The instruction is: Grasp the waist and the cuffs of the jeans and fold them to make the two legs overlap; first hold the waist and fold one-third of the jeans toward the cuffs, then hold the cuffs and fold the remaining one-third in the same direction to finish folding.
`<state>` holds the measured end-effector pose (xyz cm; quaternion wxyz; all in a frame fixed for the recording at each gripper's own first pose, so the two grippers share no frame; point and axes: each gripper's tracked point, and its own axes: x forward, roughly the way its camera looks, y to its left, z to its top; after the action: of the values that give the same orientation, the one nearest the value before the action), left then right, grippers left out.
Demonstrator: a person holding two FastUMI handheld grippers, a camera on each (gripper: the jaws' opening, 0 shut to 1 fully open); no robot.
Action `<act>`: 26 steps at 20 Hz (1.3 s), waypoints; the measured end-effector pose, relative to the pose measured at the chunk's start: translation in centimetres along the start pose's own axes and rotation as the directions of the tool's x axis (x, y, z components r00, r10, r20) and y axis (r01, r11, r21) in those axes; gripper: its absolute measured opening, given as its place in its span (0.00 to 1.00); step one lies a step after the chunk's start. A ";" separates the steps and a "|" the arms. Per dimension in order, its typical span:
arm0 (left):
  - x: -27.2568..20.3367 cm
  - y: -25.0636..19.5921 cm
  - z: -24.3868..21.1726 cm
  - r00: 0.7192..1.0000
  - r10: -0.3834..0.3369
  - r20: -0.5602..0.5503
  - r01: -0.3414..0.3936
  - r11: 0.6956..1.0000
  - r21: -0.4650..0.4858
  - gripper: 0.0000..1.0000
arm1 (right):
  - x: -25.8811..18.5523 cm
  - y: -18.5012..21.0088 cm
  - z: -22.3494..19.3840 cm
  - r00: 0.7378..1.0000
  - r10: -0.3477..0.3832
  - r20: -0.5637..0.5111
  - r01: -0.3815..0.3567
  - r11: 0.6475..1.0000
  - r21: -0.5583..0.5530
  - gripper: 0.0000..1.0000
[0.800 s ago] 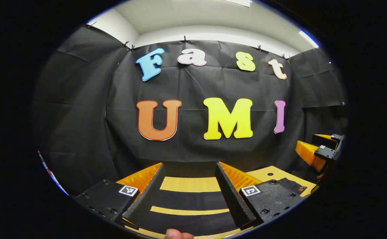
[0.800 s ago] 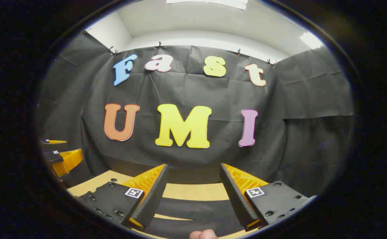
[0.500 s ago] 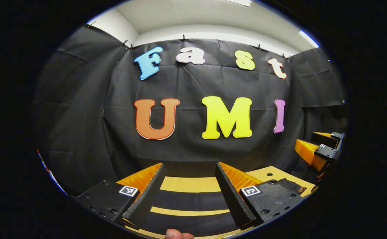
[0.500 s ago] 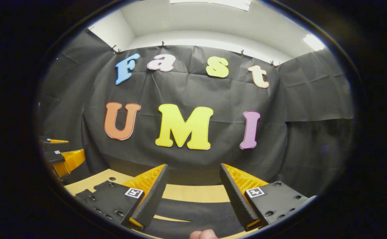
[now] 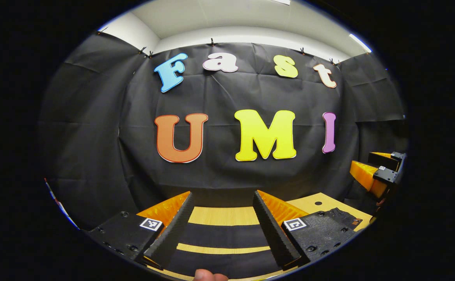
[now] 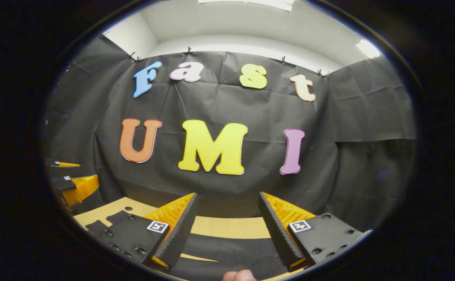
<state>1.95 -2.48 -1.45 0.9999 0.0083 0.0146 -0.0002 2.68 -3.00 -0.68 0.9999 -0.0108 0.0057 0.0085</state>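
Dark jeans (image 5: 223, 236) lie flat on the wooden table (image 5: 223, 216) just below my left gripper (image 5: 223, 193). It hangs open above them, holding nothing. In the right gripper view the same dark cloth (image 6: 227, 244) spreads under my right gripper (image 6: 228, 194), which is also open and apart from it. Both point at the booth's wall, so most of the jeans are hidden below the views. The right gripper (image 5: 368, 166) shows at the far right of the left gripper view. The left gripper (image 6: 71, 175) shows at the far left of the right gripper view.
A strip of bare table (image 6: 231, 226) runs between the jeans and the black cloth wall. A person's fingertip (image 5: 210, 276) shows at the bottom edge, and another fingertip (image 6: 239, 276) in the right gripper view. A small round hole (image 5: 318, 203) marks the tabletop at right.
Both views have tipped down a little, so the wall sits slightly higher in them. Both grippers stay open and nothing has been taken hold of.
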 end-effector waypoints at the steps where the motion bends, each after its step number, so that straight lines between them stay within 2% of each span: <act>1: 0.1 -0.1 -0.2 1.000 0.001 -0.005 -0.001 1.000 0.004 0.97 | -0.1 -0.2 -0.1 1.000 0.002 -0.004 -0.002 1.000 0.003 0.98; 3: 0.4 0.0 -0.8 1.000 0.006 -0.025 -0.006 1.000 0.007 0.97 | 0.1 -0.6 -0.7 1.000 0.003 -0.017 -0.003 1.000 0.005 0.94; 6: 1.0 0.5 -1.2 0.999 0.020 -0.041 -0.020 1.000 0.013 0.97 | 0.6 -2.0 -1.4 0.999 -0.005 -0.039 0.005 1.000 -0.001 0.96; 8: 1.2 1.8 -1.5 0.998 0.048 -0.049 -0.047 0.999 0.019 0.97 | 0.9 -3.6 -2.0 0.998 -0.021 -0.054 0.020 1.000 -0.003 0.94; 9: 1.4 2.8 -1.9 0.996 0.067 -0.055 -0.066 0.998 0.019 1.00 | 0.8 -4.6 -2.5 0.997 -0.036 -0.065 0.036 0.999 -0.003 0.94; 10: 1.5 3.5 -2.2 0.994 0.086 -0.062 -0.085 0.996 0.021 0.97 | 1.2 -5.8 -2.8 0.995 -0.054 -0.079 0.054 0.999 -0.001 0.94; 13: 1.8 6.2 -3.4 0.986 0.141 -0.088 -0.141 0.990 0.005 0.97 | 1.7 -10.0 -4.7 0.987 -0.116 -0.115 0.116 0.993 -0.005 0.94; 14: 2.0 7.1 -3.9 0.982 0.159 -0.104 -0.161 0.987 -0.011 1.00 | 2.0 -11.7 -5.7 0.980 -0.141 -0.142 0.142 0.990 -0.004 0.94; 15: 2.1 8.3 -5.0 0.975 0.183 -0.130 -0.188 0.982 -0.032 0.97 | 2.1 -13.4 -6.9 0.971 -0.167 -0.172 0.170 0.985 0.004 0.98; 16: 2.1 9.4 -6.0 0.967 0.200 -0.157 -0.210 0.976 -0.051 1.00 | 2.4 -15.2 -8.0 0.960 -0.190 -0.206 0.198 0.980 0.021 0.94; 18: 1.9 11.2 -8.3 0.955 0.211 -0.210 -0.236 0.966 -0.103 1.00 | 2.3 -18.3 -10.5 0.927 -0.217 -0.306 0.246 0.968 0.056 0.94; 20: 1.1 12.8 -11.1 0.928 0.231 -0.291 -0.285 0.945 -0.159 0.98 | 1.9 -20.9 -12.9 0.897 -0.223 -0.382 0.284 0.952 0.111 0.96; 22: -0.5 14.4 -13.8 0.894 0.253 -0.369 -0.348 0.911 -0.220 0.98 | 0.9 -22.7 -15.2 0.860 -0.220 -0.460 0.322 0.934 0.156 0.94; 23: -1.0 15.1 -15.2 0.878 0.255 -0.406 -0.377 0.890 -0.257 0.98 | 0.3 -23.4 -16.6 0.843 -0.215 -0.493 0.342 0.922 0.183 0.96; 25: -2.7 15.6 -18.5 0.843 0.227 -0.488 -0.431 0.827 -0.360 0.99 | -0.8 -24.4 -19.1 0.803 -0.217 -0.555 0.397 0.889 0.227 0.94; 26: -3.6 15.8 -20.3 0.819 0.213 -0.533 -0.469 0.784 -0.407 0.99 | -1.2 -24.8 -20.0 0.787 -0.214 -0.579 0.423 0.870 0.253 0.94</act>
<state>-2.23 13.61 -21.39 0.9132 -0.2601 0.2479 0.1920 1.71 -28.29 -20.11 0.9280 0.1749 0.2827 -0.1682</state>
